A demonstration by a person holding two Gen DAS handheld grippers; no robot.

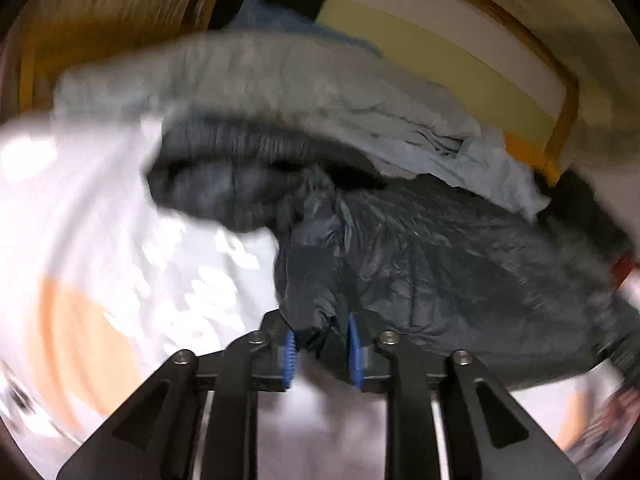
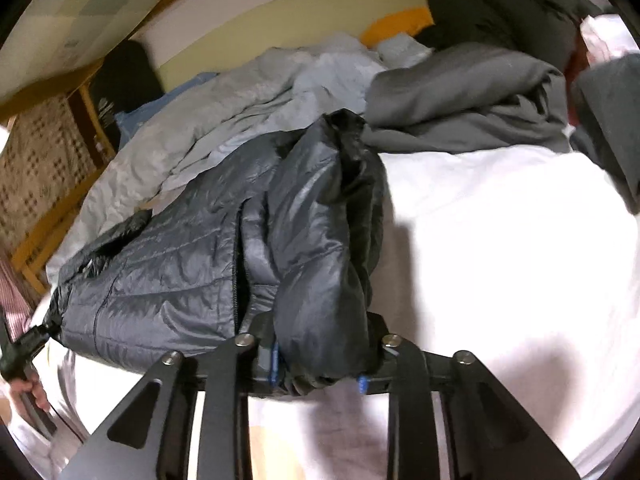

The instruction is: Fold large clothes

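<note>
Left tongs (image 1: 320, 344) clamp the dark puffer jacket (image 1: 440, 248). Right tongs (image 2: 318, 364) grip another bunched fold, over the white bed (image 2: 500, 240).

White bed (image 2: 500, 240) w/ wood frame (image 2: 36, 248), pale wall (image 2: 80, 8).

dark grey quilted jacket (image 2: 180, 272), white bedsheet (image 2: 500, 260), pale grey blanket (image 2: 248, 92), blue gripper pads (image 1: 354, 350)

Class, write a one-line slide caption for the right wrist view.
Right gripper clamps a dark grey quilted puffer jacket on a white bedsheet.
</note>
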